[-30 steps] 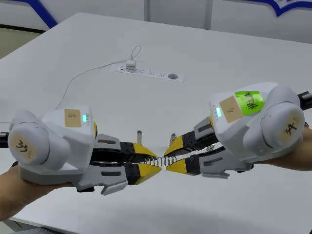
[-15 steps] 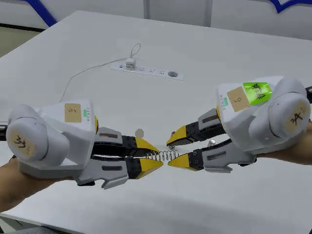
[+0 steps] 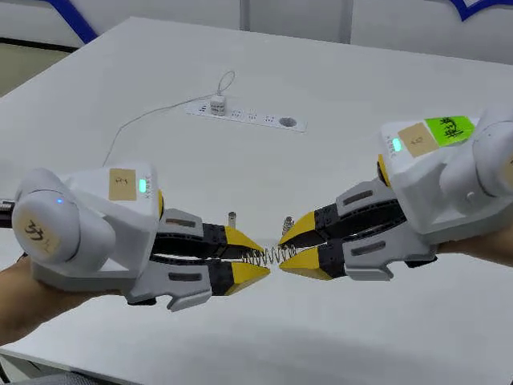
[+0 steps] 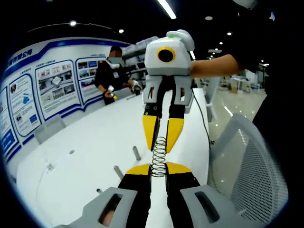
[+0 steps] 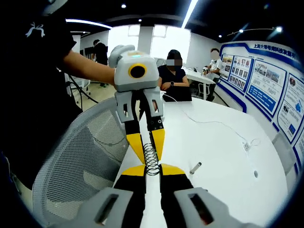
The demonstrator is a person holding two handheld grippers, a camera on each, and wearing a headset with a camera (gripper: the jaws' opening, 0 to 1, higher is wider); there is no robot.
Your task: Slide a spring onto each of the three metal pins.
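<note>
Nearest, two hand-held grippers tip to tip above the bench (image 3: 361, 96): left hand-held gripper (image 3: 263, 261) clenched on one end of a single spring (image 3: 272, 256), right hand-held gripper (image 3: 282, 255) pinched on the other. Thin silvery wire coil, level between the yellow tips. Just behind, three upright metal pins (image 4: 136, 153), counted in the left gripper view. Farther back, one white power strip (image 3: 244, 116) with plug (image 3: 216, 105) and cable (image 3: 136, 120).

Left tongs (image 3: 264, 258), right tongs (image 3: 281, 255) — white bodies, yellow tips.
</note>
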